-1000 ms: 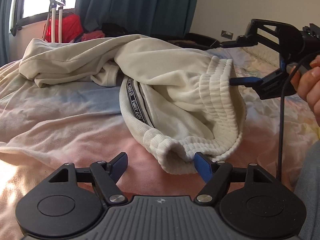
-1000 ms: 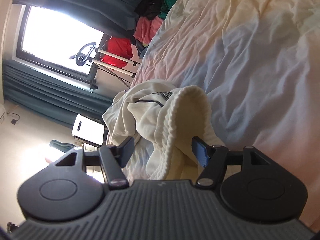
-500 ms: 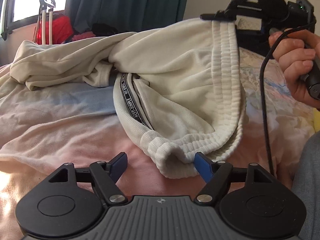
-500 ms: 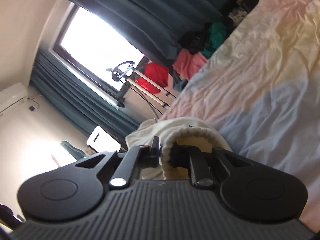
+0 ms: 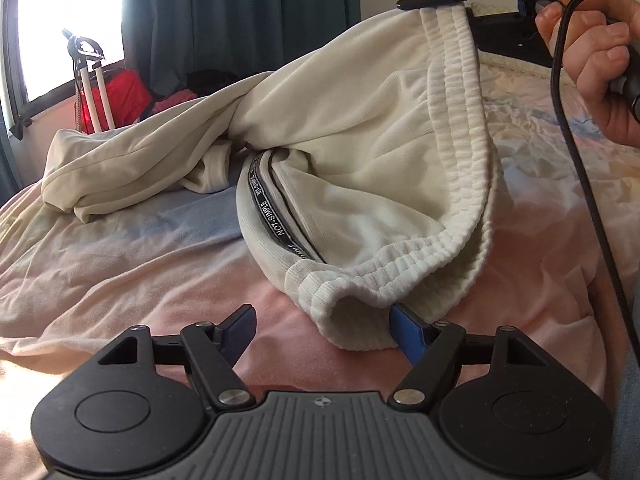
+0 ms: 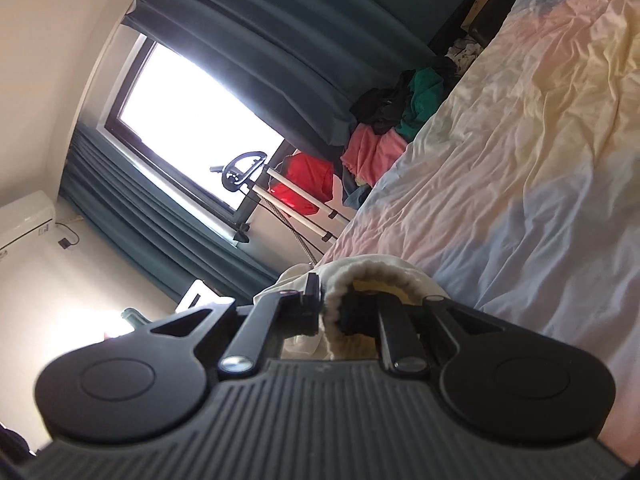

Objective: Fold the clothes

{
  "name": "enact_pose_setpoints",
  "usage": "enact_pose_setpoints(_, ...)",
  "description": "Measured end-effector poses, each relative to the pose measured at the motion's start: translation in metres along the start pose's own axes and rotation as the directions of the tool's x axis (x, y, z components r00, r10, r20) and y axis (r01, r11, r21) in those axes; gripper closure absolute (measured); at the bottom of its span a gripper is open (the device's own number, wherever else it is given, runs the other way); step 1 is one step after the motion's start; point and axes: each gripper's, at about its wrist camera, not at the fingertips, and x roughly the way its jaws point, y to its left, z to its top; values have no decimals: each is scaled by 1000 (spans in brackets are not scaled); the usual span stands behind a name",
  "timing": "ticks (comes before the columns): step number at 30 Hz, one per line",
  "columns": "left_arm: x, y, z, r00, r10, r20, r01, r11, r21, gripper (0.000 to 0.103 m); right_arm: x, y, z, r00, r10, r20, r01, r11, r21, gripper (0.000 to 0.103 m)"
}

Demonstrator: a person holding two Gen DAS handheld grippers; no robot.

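Wall air conditioner (image 6: 24, 216) only rightward

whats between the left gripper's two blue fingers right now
In the left wrist view, the folded end of the cream sweatpants' ribbed waistband lies between the closing jaws of the left gripper, against the right finger, with pink bedsheet beneath.

Bare pink-and-blue crumpled bed sheet (image 5: 120, 264) lies open left of the cream ribbed-waistband sweatpants (image 5: 360, 140). To their right, a dangling black cable (image 5: 576, 160) and the person's hand (image 5: 592, 60) block passage.
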Motion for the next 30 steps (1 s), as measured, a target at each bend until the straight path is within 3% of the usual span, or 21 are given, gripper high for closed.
enact_pose_setpoints(3,-4,8,-1,1000,3,-5,-4,999,-41,34,-5,-9,3,1000,-16,23,15,999,47,91)
enact_pose_setpoints(5,-4,12,0,999,47,3,-47,996,-77,36,-7,-12,4,999,-24,30,22,997,67,91)
enact_pose_setpoints(7,-3,19,1,997,80,17,-77,987,-142,37,-8,-14,4,999,-31,34,29,997,70,91)
enact_pose_setpoints(10,-5,27,4,996,83,45,-68,962,-266,41,-7,-11,1,999,-43,30,42,999,35,91)
enact_pose_setpoints(11,-6,28,5,995,82,55,-62,953,-296,46,-5,-8,0,998,-48,27,47,999,17,91)
enact_pose_setpoints(13,-6,31,10,994,82,78,-49,933,-356,78,-4,-5,-2,997,-72,23,72,997,-13,91)
enact_pose_setpoints(14,-10,33,13,991,94,91,-52,920,-388,90,-4,-5,-3,996,-84,19,85,996,-19,91)
enact_pose_setpoints(15,-13,36,16,989,107,103,-54,906,-419,93,-4,-7,-3,996,-93,11,93,996,-13,91)
enact_pose_setpoints(18,-41,56,25,961,196,195,-71,858,-509,94,-6,-10,-5,994,-107,-20,108,994,13,90)
enact_pose_setpoints(21,-75,99,38,931,268,248,-63,786,-615,95,-8,-6,-11,993,-103,-62,106,993,47,90)
enact_pose_setpoints(24,-109,141,53,902,332,277,-82,759,-645,95,-6,6,-31,985,-73,-156,88,992,93,90)
enact_pose_setpoints(28,-151,186,67,855,425,297,-143,745,-652,95,1,29,-98,941,10,-338,36,991,128,90)
enact_pose_setpoints(30,-155,200,52,854,456,250,-194,725,-661,95,7,42,-137,903,24,-429,21,995,100,90)
